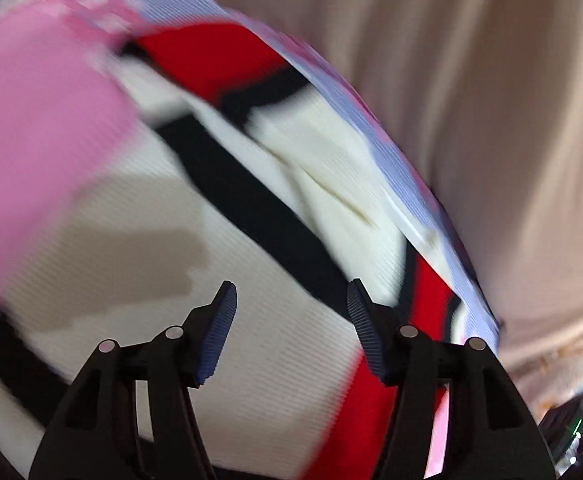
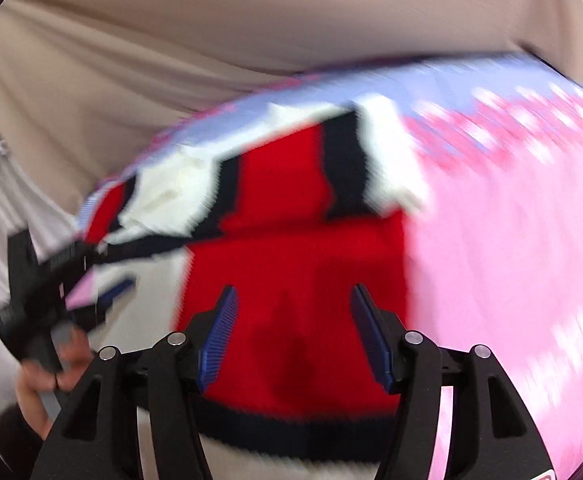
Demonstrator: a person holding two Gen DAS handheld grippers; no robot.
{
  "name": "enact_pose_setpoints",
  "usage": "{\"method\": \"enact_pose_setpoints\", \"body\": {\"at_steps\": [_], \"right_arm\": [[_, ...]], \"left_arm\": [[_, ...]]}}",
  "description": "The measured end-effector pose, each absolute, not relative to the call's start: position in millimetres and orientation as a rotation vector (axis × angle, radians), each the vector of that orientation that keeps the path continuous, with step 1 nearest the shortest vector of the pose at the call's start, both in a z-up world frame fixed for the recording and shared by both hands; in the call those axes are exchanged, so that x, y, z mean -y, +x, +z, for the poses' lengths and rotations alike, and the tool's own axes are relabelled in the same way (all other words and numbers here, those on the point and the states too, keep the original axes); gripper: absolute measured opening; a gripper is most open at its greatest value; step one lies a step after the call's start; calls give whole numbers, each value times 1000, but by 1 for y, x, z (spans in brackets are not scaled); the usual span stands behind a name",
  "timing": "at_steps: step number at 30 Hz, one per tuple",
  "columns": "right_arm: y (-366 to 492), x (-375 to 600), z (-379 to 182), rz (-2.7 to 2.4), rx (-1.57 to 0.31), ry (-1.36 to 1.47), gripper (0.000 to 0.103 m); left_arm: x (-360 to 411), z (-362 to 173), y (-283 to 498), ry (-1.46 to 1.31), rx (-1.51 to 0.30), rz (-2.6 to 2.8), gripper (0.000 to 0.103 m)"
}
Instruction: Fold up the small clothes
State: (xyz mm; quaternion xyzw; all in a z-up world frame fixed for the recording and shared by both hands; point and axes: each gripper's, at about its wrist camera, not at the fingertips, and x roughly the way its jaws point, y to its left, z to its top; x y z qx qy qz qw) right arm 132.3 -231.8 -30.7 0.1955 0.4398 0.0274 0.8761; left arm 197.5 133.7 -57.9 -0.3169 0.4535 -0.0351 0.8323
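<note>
Sweater (image 2: 291, 248) blurred; any label is unreadable.

A beige sheet (image 2: 219, 32) covers the surface all round, creased in long soft folds. Light is even and soft. At the left view's lower right edge sits dark clutter (image 1: 575, 432), too blurred to identify.

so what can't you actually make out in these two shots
- Pink cloth: right wrist view, motion blur smears its white pattern; its right side is cut off by the lens edge.
- Red, white and black garment: left wrist view, blurred, its near edge hidden behind the left claw, so its shape and fold lines are unclear.
- Hand: right wrist view, mostly cut off at the edge.
</note>
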Motion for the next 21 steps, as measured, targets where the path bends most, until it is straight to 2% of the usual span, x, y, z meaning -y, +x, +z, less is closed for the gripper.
{"method": "enact_pose_setpoints", "body": {"at_steps": [6, 10, 12, 13, 14, 15, 21], "right_arm": [[270, 158, -55, 250, -988, 505, 65], [322, 121, -93, 209, -1083, 590, 65], [332, 109, -96, 169, -1052, 605, 64], [334, 101, -93, 177, -1031, 603, 44], [336, 96, -91, 193, -1028, 603, 30], [340, 91, -86, 213, -1029, 606, 9], [307, 113, 6, 257, -772, 552, 6]], "left_arm": [[-207, -55, 172, -690, -938, -6, 60], [-236, -58, 162, -736, -952, -8, 60], [-248, -61, 162, -783, -950, -18, 60], [-250, -60, 165, -795, -949, -17, 60], [-254, -59, 168, -813, -948, -17, 60], [-256, -58, 171, -831, -946, -19, 60], [-250, -62, 207, -1068, -948, -65, 60]]}}
